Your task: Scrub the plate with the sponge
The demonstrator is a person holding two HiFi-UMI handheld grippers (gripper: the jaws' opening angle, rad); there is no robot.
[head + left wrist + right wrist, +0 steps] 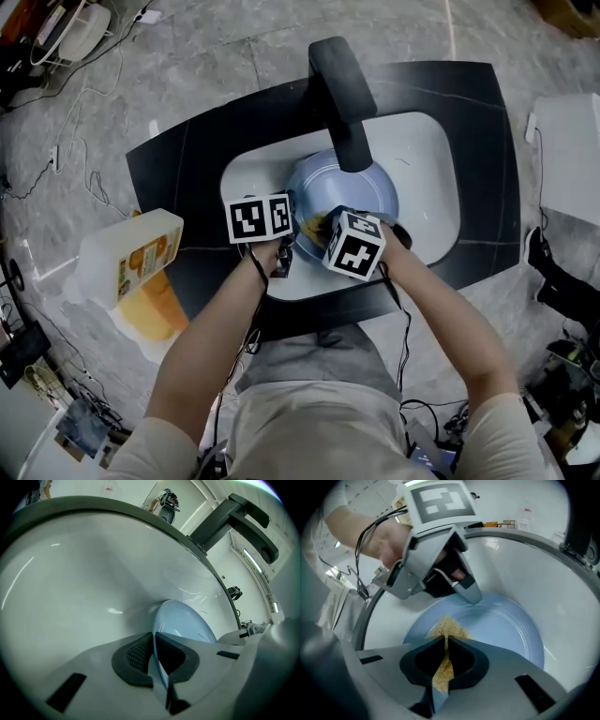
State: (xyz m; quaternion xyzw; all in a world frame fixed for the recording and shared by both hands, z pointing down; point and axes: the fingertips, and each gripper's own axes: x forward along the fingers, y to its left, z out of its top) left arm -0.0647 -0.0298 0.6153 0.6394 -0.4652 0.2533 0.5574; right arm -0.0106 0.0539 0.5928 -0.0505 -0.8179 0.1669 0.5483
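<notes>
A pale blue plate stands tilted in the white sink, below the black faucet. My left gripper is shut on the plate's near left rim; in the left gripper view the rim runs edge-on between the pads, and the plate rises beyond. My right gripper is shut on a yellow sponge, which it presses flat on the plate. The right gripper view also shows the left gripper clamped on the far rim.
A black counter surrounds the sink. A white and orange dish-soap bottle lies on the floor at the left. Cables trail over the grey floor, and a white box stands at the right.
</notes>
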